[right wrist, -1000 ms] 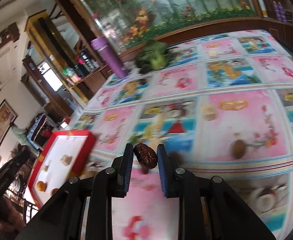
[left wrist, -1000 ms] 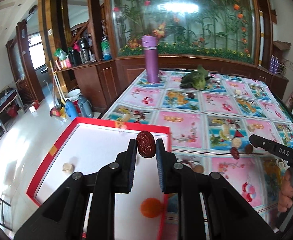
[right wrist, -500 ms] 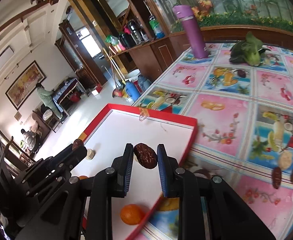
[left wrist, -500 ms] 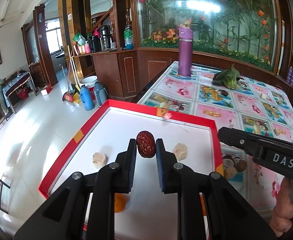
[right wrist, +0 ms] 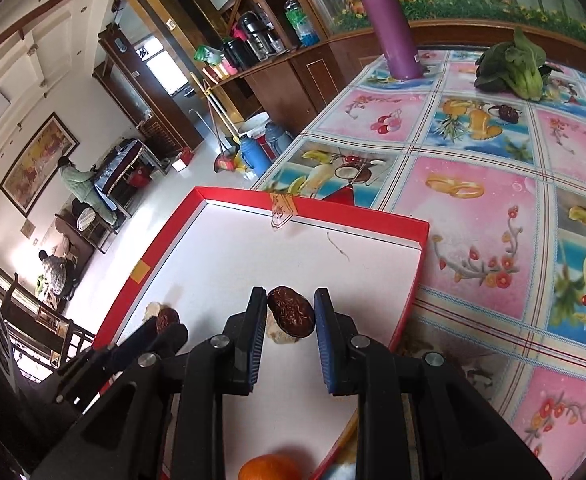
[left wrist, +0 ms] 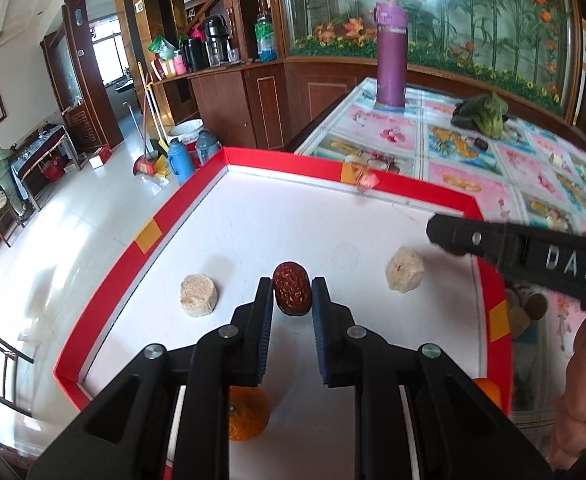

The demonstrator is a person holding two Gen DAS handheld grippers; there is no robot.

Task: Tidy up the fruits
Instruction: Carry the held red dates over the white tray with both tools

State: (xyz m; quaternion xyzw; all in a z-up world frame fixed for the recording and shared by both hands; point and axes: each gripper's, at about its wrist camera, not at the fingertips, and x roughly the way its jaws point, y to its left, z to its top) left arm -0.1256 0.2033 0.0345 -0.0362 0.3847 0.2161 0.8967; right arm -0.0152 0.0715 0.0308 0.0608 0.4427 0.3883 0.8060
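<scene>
Left wrist view: my left gripper (left wrist: pixel 292 294) pinches a red date (left wrist: pixel 291 294) above the white floor of the red tray (left wrist: pixel 181 208), between two pale fruit pieces, so it can join the sorted fruit. Right wrist view: my right gripper (right wrist: pixel 291 312) clamps another date (right wrist: pixel 291 311) near the tray's right wall, ready to release; loose dates wait on the counter (right wrist: pixel 473 200).
</scene>
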